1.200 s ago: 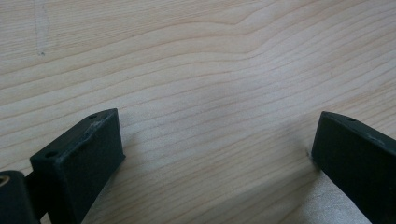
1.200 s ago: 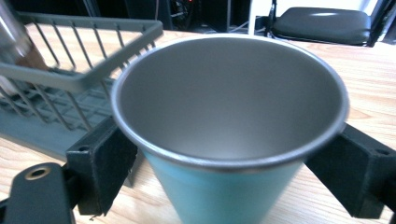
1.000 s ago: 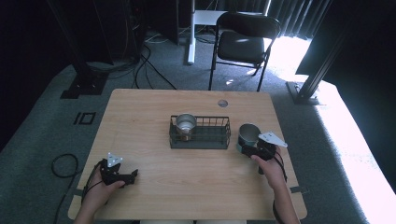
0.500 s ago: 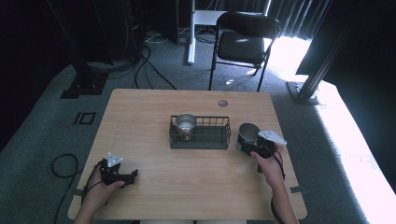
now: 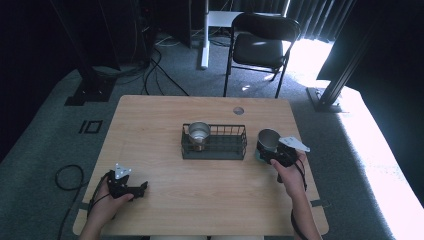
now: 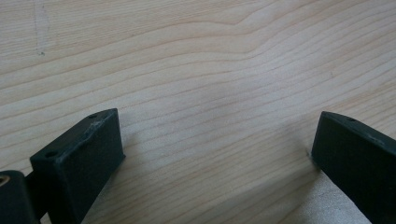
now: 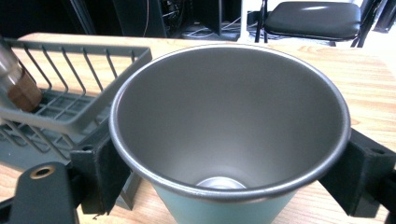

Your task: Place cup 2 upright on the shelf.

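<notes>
A metal cup (image 5: 268,137) with a teal outside stands near the table's right edge, just right of a dark wire basket (image 5: 214,150). My right gripper (image 5: 266,151) is shut on it. In the right gripper view the two black jaws press on opposite sides of the cup (image 7: 229,121), below its rim, with the right gripper (image 7: 229,170) close behind it. A second steel cup (image 5: 199,132) stands upright in the basket's left end. My left gripper (image 5: 140,188) rests on the table at the front left, open, with bare wood between the left gripper's (image 6: 217,135) jaws.
The basket (image 7: 70,51) lies directly left of the held cup, with the other cup (image 7: 16,79) at its far end. The wooden table (image 5: 200,200) has a round cable hole (image 5: 238,110) near its back edge. A black chair (image 5: 260,47) stands beyond the table.
My right hand and its gripper have shifted very slightly at the cup. The cup, the basket and my left gripper stay where they were.
</notes>
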`<state>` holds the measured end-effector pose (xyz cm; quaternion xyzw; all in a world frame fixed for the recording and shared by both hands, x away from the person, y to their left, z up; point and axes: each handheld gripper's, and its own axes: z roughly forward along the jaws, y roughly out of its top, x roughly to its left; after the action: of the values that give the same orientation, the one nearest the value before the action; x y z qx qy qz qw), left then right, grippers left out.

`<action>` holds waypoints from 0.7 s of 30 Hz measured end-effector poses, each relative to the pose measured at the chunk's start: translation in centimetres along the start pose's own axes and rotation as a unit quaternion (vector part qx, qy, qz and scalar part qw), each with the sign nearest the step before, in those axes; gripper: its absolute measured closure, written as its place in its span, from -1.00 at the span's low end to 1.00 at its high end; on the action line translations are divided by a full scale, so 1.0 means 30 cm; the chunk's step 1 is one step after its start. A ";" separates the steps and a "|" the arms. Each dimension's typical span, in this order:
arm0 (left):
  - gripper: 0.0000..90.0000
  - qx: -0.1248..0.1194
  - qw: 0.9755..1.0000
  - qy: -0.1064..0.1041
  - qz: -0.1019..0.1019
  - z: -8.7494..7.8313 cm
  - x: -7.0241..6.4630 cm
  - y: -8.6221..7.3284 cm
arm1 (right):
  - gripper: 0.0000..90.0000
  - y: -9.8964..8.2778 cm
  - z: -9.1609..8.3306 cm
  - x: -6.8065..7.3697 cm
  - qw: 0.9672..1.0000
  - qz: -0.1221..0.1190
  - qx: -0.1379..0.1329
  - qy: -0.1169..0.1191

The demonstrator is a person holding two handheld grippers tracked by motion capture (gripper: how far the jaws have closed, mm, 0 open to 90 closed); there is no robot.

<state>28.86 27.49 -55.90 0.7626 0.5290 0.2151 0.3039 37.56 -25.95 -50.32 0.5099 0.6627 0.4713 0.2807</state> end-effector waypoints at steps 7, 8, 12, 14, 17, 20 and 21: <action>-0.94 0.001 1.000 -0.002 0.001 0.000 -0.001 0.000 | -0.71 0.035 -0.024 0.000 1.000 -0.004 -0.004 -0.006; -0.94 0.001 1.000 -0.002 0.002 0.000 -0.001 0.000 | -0.71 0.041 -0.027 -0.001 1.000 -0.004 -0.004 -0.007; -0.94 0.001 1.000 -0.002 0.002 0.000 -0.001 0.000 | -0.71 0.068 -0.041 -0.002 1.000 -0.002 -0.009 -0.009; -0.94 0.001 1.000 -0.002 0.001 0.000 -0.001 0.000 | -0.71 0.083 -0.047 0.000 1.000 -0.005 -0.011 -0.009; -0.94 0.001 1.000 -0.002 0.001 0.000 -0.001 0.000 | -0.71 0.108 -0.054 0.006 1.000 -0.007 -0.014 -0.010; -0.94 0.001 1.000 -0.002 0.002 0.000 -0.001 0.000 | -0.71 0.137 -0.060 0.016 1.000 -0.011 -0.020 -0.010; -0.94 0.001 1.000 -0.002 0.002 0.000 -0.001 0.000 | -0.71 0.148 -0.063 0.019 1.000 -0.014 -0.021 -0.009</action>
<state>28.84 27.47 -55.89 0.7641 0.5273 0.2135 0.3042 37.58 -25.89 -45.45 0.4990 0.6570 0.4764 0.3038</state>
